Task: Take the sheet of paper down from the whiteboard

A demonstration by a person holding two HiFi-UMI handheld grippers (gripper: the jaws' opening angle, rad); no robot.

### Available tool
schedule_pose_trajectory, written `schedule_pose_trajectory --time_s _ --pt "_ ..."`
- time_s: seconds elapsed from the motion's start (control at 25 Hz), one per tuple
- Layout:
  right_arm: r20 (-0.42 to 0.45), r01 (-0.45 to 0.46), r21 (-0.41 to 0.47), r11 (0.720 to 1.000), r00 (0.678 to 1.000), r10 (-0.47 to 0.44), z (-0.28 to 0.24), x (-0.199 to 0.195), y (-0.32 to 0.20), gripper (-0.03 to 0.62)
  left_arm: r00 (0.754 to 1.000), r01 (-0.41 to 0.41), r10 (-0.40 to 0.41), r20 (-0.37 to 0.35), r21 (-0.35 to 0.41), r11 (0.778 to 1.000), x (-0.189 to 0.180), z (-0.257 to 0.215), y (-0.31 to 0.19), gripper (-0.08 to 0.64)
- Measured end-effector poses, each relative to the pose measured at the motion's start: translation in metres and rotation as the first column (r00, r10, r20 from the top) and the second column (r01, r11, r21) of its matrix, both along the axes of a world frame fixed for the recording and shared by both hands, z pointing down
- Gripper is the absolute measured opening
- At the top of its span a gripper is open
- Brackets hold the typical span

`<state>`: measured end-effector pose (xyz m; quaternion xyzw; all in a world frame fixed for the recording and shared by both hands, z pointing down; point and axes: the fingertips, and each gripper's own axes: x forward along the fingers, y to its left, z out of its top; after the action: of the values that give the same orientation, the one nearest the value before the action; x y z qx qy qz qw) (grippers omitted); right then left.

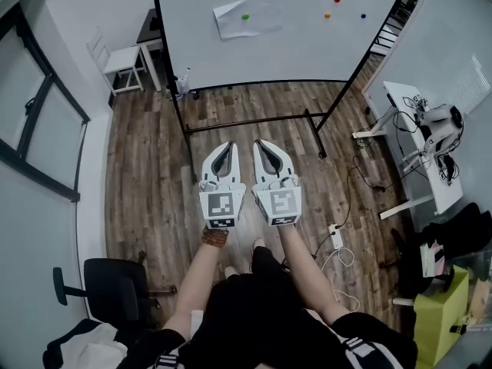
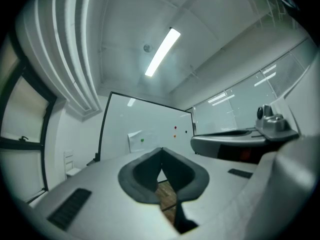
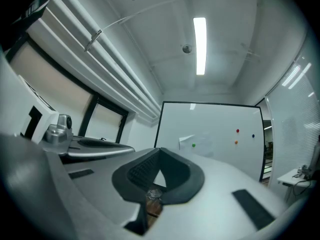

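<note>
2 grippers, side by side, just apart, held level over the floor and pointing at the whiteboard. L gripper: jaws together, tips meeting, nothing btwn them. R gripper: jaws fully together, also empty. 2 marker cubes, 1 on each gripper, nearest the person's hands.

1 whiteboard on a black stand, well ahead of both grippers. 1 sheet on it, upper-left part of the board, a bit crooked w/ a creased corner. 4 magnets total: 1 green pinning the sheet, and 3 on bare board off to the right, well apart from the sheet: 1 red, 1 orange, 1 blue. Neither gripper touches the sheet or the board. Both gripper views show the sheet straight ahead above the joined jaw tips, w/ the green magnet on it.

2 chairs: 1 white by the board's left edge, 1 black office chair at the person's left. 1 white surface at right w/ cables and gear on it. 1 power strip on the floor near it.
</note>
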<state>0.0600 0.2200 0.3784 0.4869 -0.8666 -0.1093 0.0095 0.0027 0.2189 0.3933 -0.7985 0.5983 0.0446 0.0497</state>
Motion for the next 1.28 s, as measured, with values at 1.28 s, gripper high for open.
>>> schedule_pose_trajectory --time_s 1.28 --pt "0.086 0.108 -0.027 0.994 0.991 -0.105 0.011 0.054 -0.202 -0.005 0.996 0.076 -0.075 0.055 -0.006 0.997 0.054 -0.002 -0.193 0.012"
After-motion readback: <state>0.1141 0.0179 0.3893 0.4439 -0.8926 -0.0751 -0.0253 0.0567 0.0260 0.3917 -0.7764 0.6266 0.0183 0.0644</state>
